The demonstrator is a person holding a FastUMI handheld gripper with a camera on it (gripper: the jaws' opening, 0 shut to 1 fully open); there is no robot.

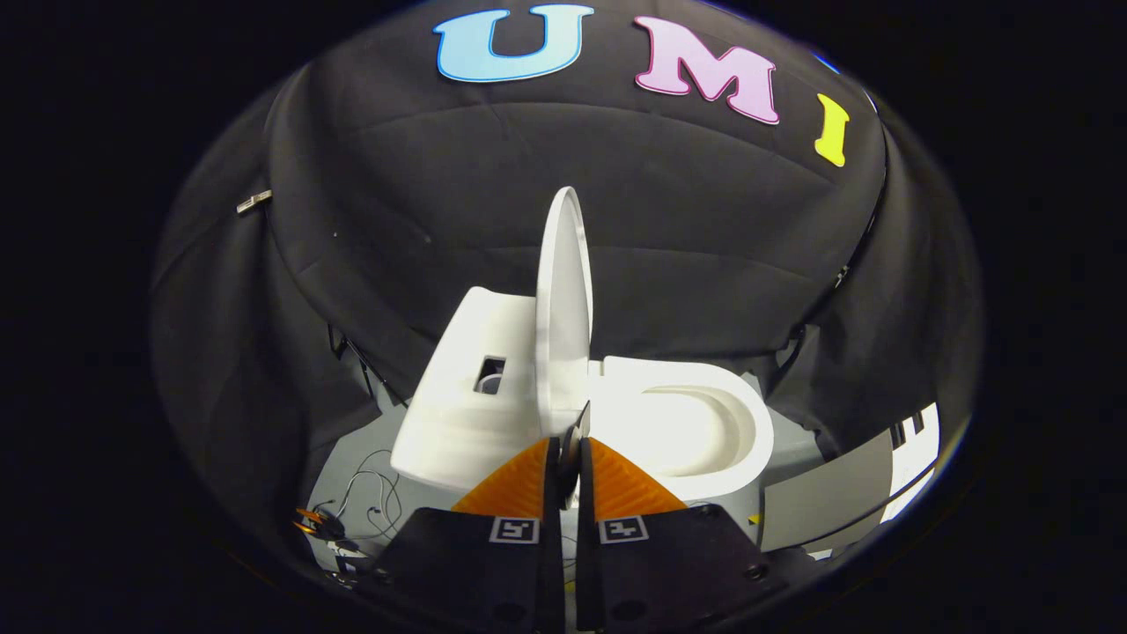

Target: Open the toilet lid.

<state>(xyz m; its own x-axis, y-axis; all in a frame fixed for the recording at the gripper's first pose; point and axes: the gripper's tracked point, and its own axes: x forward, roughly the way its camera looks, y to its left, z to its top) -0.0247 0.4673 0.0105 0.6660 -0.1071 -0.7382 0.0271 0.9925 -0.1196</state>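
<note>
A white toilet stands side-on just beyond the fingers, its tank to the left and its open bowl to the right. The toilet lid stands upright between tank and bowl, seen nearly edge-on, leaning slightly toward the tank. My gripper sits low in front of the toilet, right below the lid's hinge end. Its orange fingers are closed together with only a narrow slit between them. A thin dark sliver shows in that slit at the tips; I cannot tell what it is. The fingers do not press on the lid.
The toilet rests on a grey floor. Loose thin wires and a small orange part lie left of the fingers. A grey board leans at the right. Black cloth walls close in behind and on both sides.
</note>
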